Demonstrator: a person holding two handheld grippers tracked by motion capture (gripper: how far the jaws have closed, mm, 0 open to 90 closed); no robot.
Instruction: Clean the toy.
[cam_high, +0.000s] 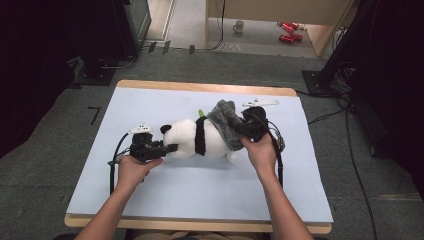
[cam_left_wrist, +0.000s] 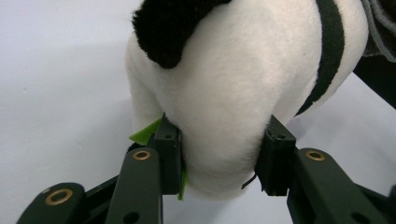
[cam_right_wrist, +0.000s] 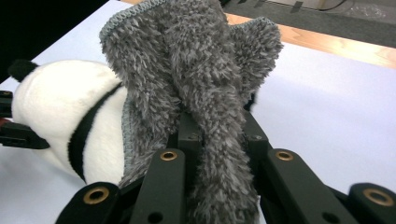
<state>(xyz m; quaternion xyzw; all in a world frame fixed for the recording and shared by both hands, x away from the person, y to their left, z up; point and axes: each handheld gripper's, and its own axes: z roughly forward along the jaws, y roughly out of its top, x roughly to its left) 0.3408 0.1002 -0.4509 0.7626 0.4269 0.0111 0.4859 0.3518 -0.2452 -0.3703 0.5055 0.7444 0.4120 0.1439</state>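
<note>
Here I was undressing the panda (cam_high: 192, 139): my left gripper (cam_high: 167, 148) clamped its head, my right gripper (cam_high: 246, 129) pinched the grey garment (cam_right_wrist: 187, 84); next, a steady pull off its legs.

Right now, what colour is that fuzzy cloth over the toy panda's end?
Grey, with a lighter stitched edge: the fuzzy cloth shows best in the right gripper view, beside the white-and-black panda.

Beyond my table's pale blue top (cam_high: 165, 200), with its wooden edge (cam_high: 200, 86), grey carpet (cam_high: 45, 150) spreads out. Far back on the floor I see a mug (cam_high: 239, 25) and, well to its right, two red things (cam_high: 288, 31) lying just beside each other. Black cables (cam_high: 357, 165) trail across the carpet at my right.
</note>
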